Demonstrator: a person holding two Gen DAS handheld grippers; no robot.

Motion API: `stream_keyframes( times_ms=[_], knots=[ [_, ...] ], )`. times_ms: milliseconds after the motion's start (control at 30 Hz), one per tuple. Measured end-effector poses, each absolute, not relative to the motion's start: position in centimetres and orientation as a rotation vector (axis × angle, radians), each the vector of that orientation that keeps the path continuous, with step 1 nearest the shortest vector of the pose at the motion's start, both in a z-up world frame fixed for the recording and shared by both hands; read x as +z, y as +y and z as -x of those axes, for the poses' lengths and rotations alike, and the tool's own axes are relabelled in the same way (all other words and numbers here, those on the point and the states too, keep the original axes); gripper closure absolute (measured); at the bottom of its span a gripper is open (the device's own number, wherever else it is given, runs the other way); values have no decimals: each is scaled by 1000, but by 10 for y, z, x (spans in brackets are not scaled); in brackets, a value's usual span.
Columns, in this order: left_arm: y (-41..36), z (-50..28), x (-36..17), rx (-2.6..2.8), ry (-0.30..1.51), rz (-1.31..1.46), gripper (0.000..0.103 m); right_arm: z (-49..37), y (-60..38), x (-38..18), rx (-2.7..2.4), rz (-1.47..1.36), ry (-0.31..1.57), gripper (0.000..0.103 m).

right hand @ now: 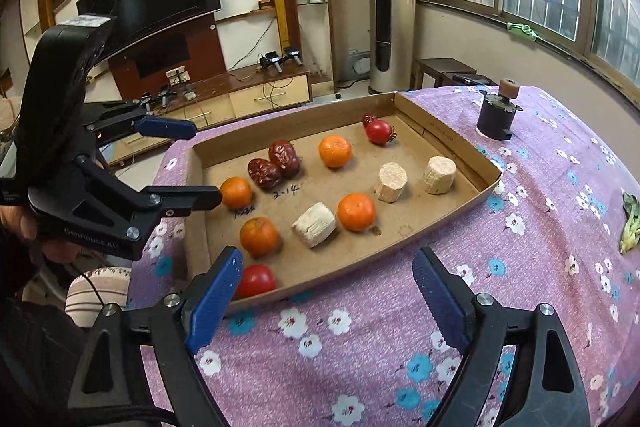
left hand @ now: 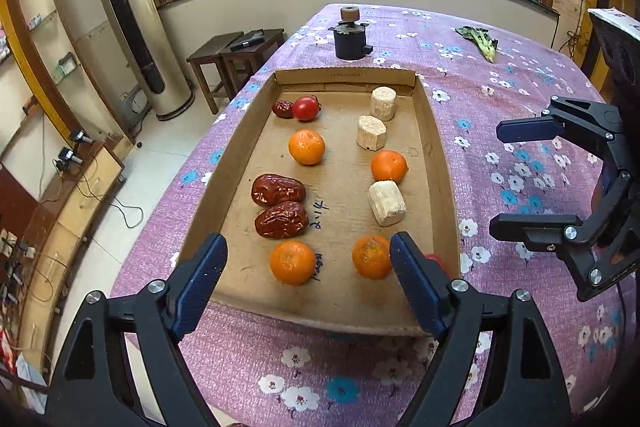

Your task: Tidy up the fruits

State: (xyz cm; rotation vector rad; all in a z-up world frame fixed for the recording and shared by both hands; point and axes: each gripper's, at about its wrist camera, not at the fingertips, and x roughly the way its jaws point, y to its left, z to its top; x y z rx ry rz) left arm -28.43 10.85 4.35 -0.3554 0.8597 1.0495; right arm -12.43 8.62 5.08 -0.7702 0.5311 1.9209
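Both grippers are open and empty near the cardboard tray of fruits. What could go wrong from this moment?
1. The near tomato lies in the tray's corner beside the left finger of the right gripper; it could get squashed or nudged against the tray wall.
2. The oranges are round and unsecured; a bump may roll them out of their rows.
3. The left gripper and right gripper are close together, so they could collide over the tray.
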Motion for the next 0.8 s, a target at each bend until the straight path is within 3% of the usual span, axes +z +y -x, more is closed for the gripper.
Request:
stream_keyframes(
  times_ms=[800],
  knots=[
    [91, 314, 53, 1038, 787, 416, 19, 160, 65, 41, 1961, 936, 434, 15]
  ],
)
